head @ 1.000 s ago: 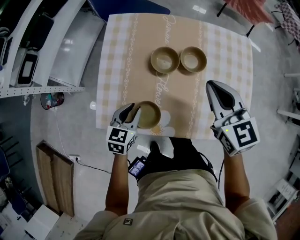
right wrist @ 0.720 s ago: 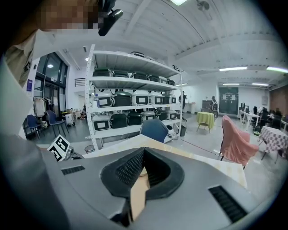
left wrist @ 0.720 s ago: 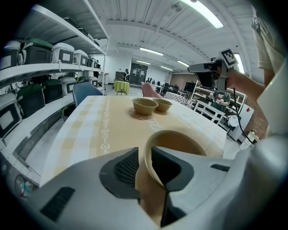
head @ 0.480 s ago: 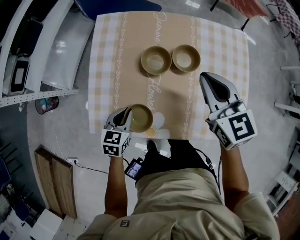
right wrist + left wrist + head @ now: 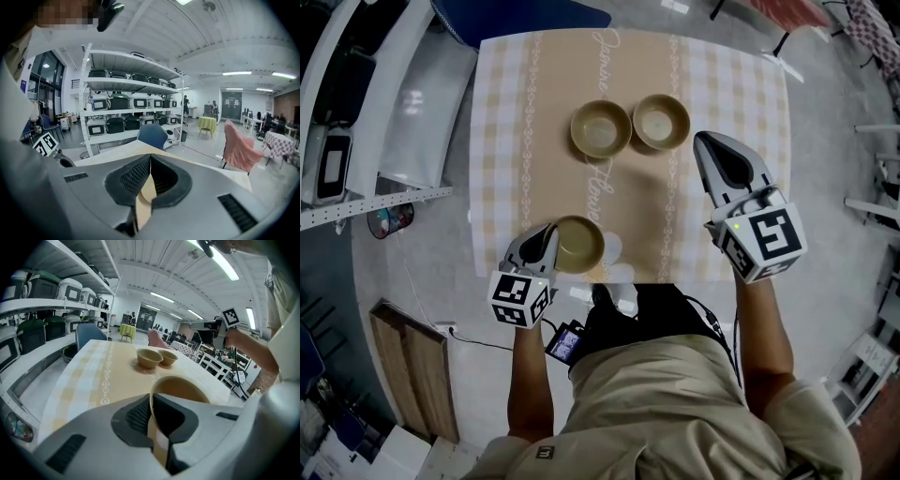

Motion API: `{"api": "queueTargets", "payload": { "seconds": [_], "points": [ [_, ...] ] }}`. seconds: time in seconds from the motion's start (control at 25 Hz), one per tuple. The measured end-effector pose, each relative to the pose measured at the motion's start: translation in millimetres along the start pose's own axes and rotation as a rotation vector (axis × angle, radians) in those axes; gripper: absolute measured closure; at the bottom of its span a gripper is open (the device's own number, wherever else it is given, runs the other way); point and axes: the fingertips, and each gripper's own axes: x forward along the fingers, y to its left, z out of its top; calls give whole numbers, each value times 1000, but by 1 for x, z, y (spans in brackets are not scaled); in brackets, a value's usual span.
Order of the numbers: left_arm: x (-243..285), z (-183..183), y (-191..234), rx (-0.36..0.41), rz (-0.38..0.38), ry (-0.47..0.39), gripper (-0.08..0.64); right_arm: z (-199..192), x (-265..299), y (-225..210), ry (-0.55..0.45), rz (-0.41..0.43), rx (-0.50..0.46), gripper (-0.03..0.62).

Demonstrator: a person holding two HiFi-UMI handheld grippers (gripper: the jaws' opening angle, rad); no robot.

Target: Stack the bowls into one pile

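**One bowl gripped by its rim at the near table edge**

The left hand-held gripper (image 5: 546, 242) is seen clamped on the rim of a tan bowl (image 5: 579, 244), with one jaw inside the bowl and the other against its outer wall. This bowl is held at the near edge of the table (image 5: 722, 84), just in front of the person; whether it rests on the table cannot be told. A second bowl (image 5: 601, 129) and a third bowl (image 5: 662, 122) are set side by side near the table's middle, rims touching or nearly so, well apart from the gripped one. The right hand-held gripper (image 5: 710, 152) is held over the table's right side, near the third bowl, its jaws pressed together with nothing between them.
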Motion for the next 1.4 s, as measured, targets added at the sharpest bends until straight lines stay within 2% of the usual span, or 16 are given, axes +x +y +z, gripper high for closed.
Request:
{"api": "queueTargets", "payload": {
  "seconds": [0.52, 0.68, 0.8, 1.4],
  "points": [
    [-1, 43, 7, 11, 2, -30, 541, -25, 43, -41, 79, -26, 22, 588],
    [0, 41, 6, 10, 2, -25, 541, -43, 51, -45, 115, -26, 28, 583],
    [2, 42, 7, 10, 2, -20, 541, -56, 60, -50, 141, -29, 38, 511],
    [20, 41, 10, 1, 0, 5, 541, -126, 92, -76, 258, -50, 119, 495]
  ]
}}
